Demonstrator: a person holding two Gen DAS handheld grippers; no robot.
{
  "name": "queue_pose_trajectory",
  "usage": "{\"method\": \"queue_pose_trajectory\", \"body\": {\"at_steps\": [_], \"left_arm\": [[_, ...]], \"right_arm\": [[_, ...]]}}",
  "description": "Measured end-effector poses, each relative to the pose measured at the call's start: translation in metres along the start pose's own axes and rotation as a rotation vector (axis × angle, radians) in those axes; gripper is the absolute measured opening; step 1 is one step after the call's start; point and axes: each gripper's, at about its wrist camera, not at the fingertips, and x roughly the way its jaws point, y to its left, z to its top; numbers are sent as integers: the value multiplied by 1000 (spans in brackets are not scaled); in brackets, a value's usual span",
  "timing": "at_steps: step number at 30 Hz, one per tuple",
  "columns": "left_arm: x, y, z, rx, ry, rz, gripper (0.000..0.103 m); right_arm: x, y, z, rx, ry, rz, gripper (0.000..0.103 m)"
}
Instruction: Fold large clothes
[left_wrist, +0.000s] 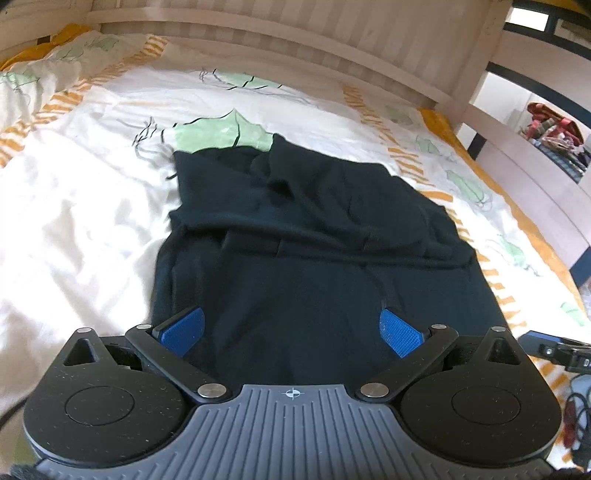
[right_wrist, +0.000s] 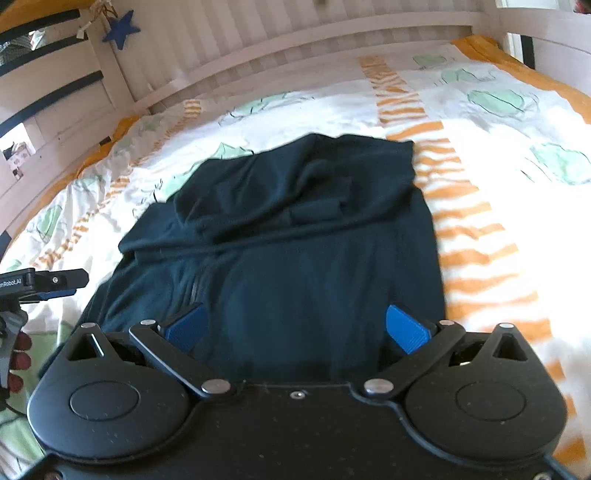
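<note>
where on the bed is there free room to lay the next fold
Open duvet lies left of the dark garment, and a striped patch right of it. The garment's near end is crowded by both open grippers.

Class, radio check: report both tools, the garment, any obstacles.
Left tool open, right tool open, both empty. Dark garment partly folded on bed. Nothing in the way.

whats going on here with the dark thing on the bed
A person is folding a dark garment laid out on a bed with a white, green and orange patterned cover. They hold a two-finger gripper in each hand. The left gripper and right gripper are both open, hovering over the near edge of the garment and gripping nothing. The far part of the garment looks already folded back over the rest, somewhat bunched.
</note>
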Motion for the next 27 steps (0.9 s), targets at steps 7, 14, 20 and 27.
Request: {"method": "queue_pose_trajectory", "body": {"at_steps": [7,14,20,27], "left_arm": [[-18,8,-24,5,29,29,103],[-23,14,-42,13,65,66,103],[-26,22,-53,-6,91,100,103],[-5,28,-58,-10,177,129,103]], "right_arm": [[-24,-13,-21,45,38,-36,102],[-31,-23,-41,104,73,-64,102],[-33,-37,-48,188,91,-70,102],[-23,-48,-52,250,129,-48,103]]}}
